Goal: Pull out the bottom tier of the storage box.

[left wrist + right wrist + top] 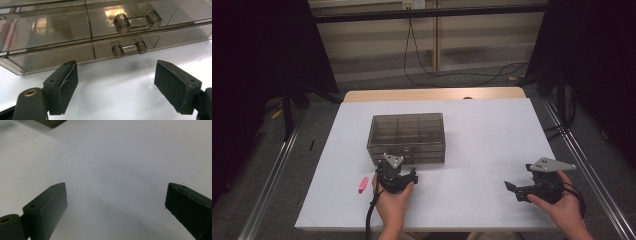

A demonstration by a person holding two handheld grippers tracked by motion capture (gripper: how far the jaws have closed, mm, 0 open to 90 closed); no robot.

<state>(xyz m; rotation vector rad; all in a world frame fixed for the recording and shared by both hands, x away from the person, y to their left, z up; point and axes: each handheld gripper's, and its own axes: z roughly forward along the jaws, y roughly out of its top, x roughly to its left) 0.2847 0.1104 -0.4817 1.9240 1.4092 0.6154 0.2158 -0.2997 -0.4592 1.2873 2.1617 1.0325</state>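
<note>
A smoky see-through drawer box (407, 137) stands in the middle of the white table (492, 130). My left gripper (398, 170) sits right in front of it, held in a hand, jaws open. In the left gripper view the box front (50, 32) is close, with an upper drawer handle (137, 21) and a lower drawer handle (129, 48). The left gripper (116, 68) has its jaws wide apart just short of the lower handle, nothing between them. My right gripper (512, 189) rests at the front right, pointing left. Its jaws (116, 188) are open over bare table.
A small pink object (363, 184) lies on the table just left of the left hand. A corner of the box (51, 122) shows at the top of the right gripper view. Cables and dark stands lie on the floor beyond the table.
</note>
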